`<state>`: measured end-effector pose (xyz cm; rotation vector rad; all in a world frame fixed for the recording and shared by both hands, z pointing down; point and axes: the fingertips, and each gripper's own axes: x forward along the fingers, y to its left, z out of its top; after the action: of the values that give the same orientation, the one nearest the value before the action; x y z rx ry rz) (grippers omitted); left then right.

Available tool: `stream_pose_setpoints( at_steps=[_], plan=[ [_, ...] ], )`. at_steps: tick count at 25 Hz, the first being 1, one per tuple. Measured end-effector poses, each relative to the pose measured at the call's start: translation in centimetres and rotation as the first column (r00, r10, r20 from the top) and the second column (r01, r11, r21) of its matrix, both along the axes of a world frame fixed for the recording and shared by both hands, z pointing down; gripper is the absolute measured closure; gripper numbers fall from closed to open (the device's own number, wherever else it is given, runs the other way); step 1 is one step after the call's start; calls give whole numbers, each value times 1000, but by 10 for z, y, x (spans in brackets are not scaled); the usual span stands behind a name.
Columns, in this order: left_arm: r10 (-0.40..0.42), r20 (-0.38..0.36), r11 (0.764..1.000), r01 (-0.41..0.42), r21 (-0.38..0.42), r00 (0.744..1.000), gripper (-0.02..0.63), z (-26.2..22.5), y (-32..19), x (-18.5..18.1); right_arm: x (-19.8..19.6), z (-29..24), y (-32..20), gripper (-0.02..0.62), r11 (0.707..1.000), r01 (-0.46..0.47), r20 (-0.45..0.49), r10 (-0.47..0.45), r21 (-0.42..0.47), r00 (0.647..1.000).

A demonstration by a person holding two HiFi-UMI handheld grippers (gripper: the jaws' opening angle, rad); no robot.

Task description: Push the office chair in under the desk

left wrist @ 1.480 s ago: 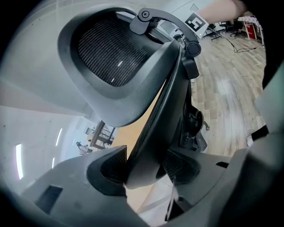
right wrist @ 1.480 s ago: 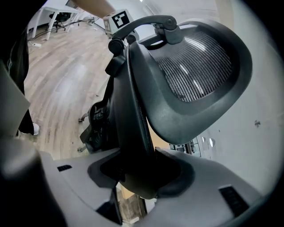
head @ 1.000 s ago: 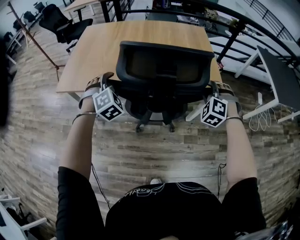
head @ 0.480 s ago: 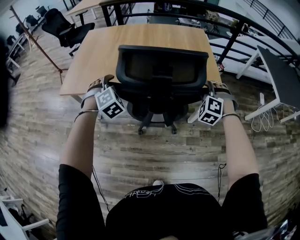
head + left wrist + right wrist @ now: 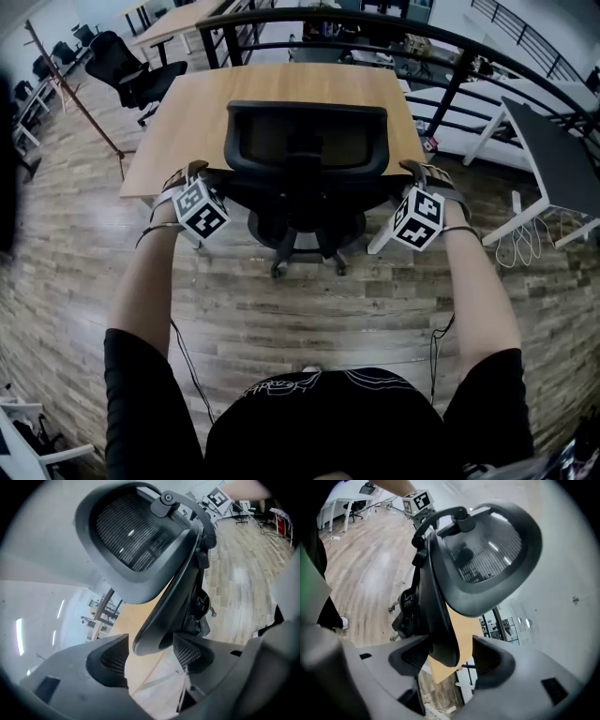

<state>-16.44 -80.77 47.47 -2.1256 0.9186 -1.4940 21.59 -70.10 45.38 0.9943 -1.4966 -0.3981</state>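
Black mesh-back chair [image 5: 305, 155], upright, facing the wooden desk [image 5: 281, 89] – backrest at its near edge, wheeled base showing below. Backrest's side rims between the left fingers [image 5: 190, 651] and between the right fingers [image 5: 412, 656], both pairs opening – desk top just beyond.

Office chair [image 5: 307, 159]: at the near edge of the desk [image 5: 187, 112] (seat hidden behind the backrest).
Second chair [image 5: 127, 58]: behind-left of the desk.
Side table [image 5: 558, 150]: right of the desk.
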Motion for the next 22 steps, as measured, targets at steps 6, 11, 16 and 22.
stream_pose_setpoints(
  at_steps=[6,11,16,22],
  plan=[
    [-42,-339,999,29,-43,940,333,-63,85,-5,-12,-51,86,305,1000,19,448,-18,2,894],
    [-76,-726,983,-70,-170,683,334,-111,211,42,-76,-103,189,308,987,163,821,-103,11,562],
    [-97,-903,934,-274,-228,420,336,-133,350,96,-122,-131,287,310,960,266,925,-180,90,334],
    [-188,-973,884,-408,-228,136,451,-163,464,141,-125,-139,382,515,962,260,986,-119,86,115]
  ],
)
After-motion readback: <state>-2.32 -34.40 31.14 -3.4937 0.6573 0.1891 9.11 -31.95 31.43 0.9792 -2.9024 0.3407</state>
